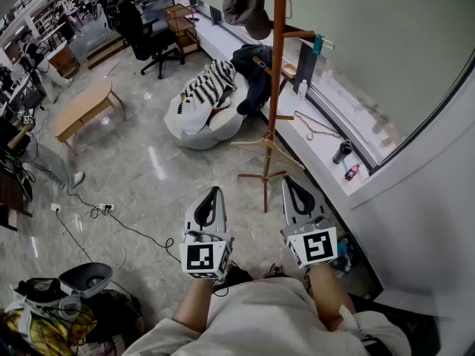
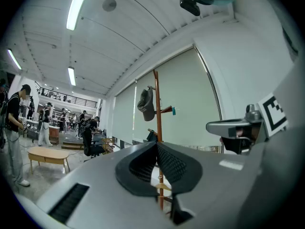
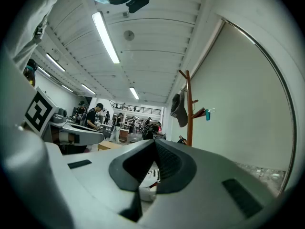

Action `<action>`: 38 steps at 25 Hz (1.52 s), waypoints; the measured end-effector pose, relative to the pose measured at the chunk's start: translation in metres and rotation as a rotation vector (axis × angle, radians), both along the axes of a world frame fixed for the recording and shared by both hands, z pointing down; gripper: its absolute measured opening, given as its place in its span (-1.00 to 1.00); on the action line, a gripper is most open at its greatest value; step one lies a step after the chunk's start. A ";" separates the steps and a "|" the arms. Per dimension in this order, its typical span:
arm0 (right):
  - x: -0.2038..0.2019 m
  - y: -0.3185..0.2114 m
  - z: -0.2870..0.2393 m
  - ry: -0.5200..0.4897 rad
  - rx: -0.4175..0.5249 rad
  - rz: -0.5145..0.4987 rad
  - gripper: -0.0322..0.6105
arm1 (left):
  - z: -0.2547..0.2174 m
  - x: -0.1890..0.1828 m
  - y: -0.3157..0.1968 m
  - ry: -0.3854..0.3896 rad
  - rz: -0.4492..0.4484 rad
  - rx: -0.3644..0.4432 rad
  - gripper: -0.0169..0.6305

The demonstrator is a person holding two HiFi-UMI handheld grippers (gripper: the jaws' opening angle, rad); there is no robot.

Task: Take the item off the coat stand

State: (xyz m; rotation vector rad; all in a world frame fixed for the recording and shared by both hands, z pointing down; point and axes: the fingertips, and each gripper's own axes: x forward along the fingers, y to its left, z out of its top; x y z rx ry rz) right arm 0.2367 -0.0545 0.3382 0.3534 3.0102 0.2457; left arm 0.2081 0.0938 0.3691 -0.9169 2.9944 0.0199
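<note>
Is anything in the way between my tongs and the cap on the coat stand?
Nothing visible. The left tongs and right tongs are shut and empty, low before the coat stand. The cap hangs near its top, with open air between. A wooden hanger hangs lower on the pole.

Grey marble floor (image 1: 156, 176): coat stand (image 1: 273, 95), beanbag (image 1: 214, 130), low table (image 1: 82, 108), cables (image 1: 111, 225).
</note>
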 end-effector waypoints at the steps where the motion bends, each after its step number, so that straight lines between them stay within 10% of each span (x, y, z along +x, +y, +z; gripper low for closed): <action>1: -0.001 0.000 0.001 0.002 0.001 0.004 -0.89 | 0.001 -0.002 0.002 0.003 0.003 -0.001 -0.92; 38: -0.106 0.068 0.038 0.055 -0.004 0.049 -0.89 | 0.052 -0.098 0.061 0.094 0.158 -0.009 -0.92</action>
